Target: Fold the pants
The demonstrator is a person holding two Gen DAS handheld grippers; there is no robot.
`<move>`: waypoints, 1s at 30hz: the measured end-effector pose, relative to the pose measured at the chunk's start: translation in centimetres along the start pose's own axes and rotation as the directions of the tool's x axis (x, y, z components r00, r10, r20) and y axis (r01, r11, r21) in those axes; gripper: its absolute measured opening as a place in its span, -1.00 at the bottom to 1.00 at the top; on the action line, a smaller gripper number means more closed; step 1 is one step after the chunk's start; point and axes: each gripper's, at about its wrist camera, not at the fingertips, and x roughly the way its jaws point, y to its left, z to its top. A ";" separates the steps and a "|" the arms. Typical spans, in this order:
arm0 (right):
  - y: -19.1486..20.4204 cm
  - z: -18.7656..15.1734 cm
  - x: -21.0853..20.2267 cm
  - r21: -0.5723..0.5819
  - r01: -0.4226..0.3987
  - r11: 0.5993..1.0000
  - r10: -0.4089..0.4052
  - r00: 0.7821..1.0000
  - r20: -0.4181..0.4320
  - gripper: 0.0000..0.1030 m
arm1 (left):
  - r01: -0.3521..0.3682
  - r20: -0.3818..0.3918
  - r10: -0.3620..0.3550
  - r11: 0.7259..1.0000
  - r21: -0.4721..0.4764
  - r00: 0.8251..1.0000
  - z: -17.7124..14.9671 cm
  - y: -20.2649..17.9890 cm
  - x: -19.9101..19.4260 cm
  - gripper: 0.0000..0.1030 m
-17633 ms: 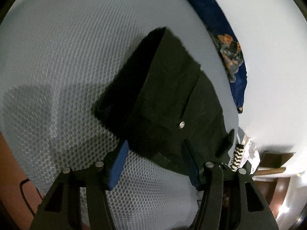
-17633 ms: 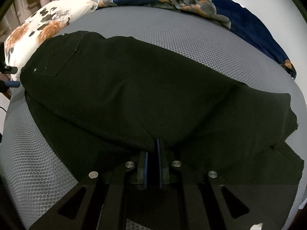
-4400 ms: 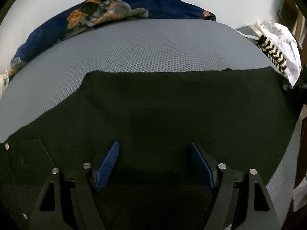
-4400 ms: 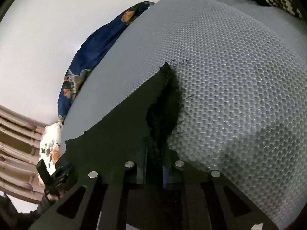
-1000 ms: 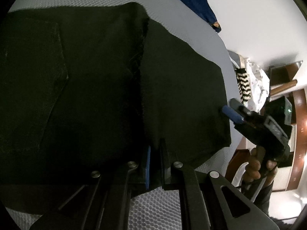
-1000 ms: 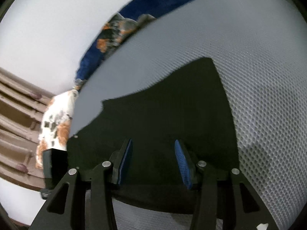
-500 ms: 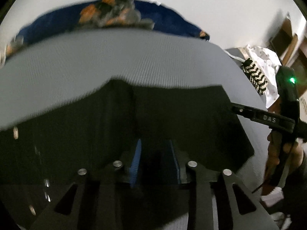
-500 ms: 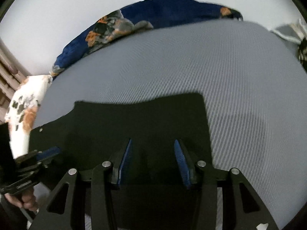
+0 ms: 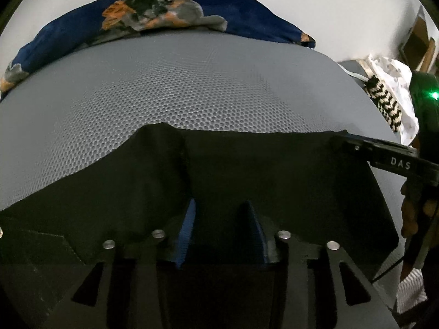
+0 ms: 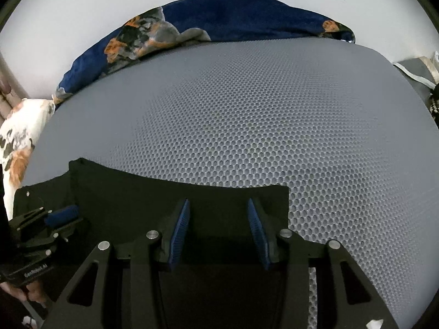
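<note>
The black pants [image 9: 274, 170] lie folded flat on the grey mesh mattress [image 9: 192, 96]. My left gripper [image 9: 221, 219] hovers over their near middle. Its jaws are opening, and its blue pads stand apart with cloth under them but none pinched. My right gripper [image 10: 219, 219] is over the pants [image 10: 137, 192] near their right edge. Its jaws are closing slightly and stand apart, gripping nothing. Each gripper shows in the other's view: the right gripper [image 9: 345, 144] at the pants' far right corner, the left gripper [image 10: 68, 216] at the lower left.
A dark blue floral blanket [image 9: 164, 19] lies along the mattress's far edge by the white wall. A floral pillow [image 10: 16, 142] is at the left end. A black-and-white patterned cloth [image 9: 387, 107] lies off the right end. A person's hand [image 9: 411, 213] holds the right gripper.
My left gripper was shut on a fold of the pants; it has let go and opened, leaving the cloth flat. Both grippers have swung and rolled to face the far blanket.
</note>
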 end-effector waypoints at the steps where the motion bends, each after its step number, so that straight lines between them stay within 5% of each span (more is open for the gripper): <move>1: 0.1 0.0 0.0 -0.003 0.002 1.000 -0.002 1.000 0.001 -0.21 | -0.003 0.002 0.003 1.000 0.007 1.000 -0.1 -0.1 -0.1 -0.12; 17: 2.8 -2.0 -2.8 -0.076 0.047 0.996 -0.047 0.999 0.003 -0.19 | -0.051 -0.008 0.051 0.999 -0.016 0.999 -2.4 -0.1 -2.4 0.15; 30: 4.6 -6.5 -3.1 -0.094 0.024 0.995 -0.034 0.994 -0.100 -0.19 | -0.126 0.036 0.132 0.984 -0.129 0.991 -7.1 5.6 -10.2 0.18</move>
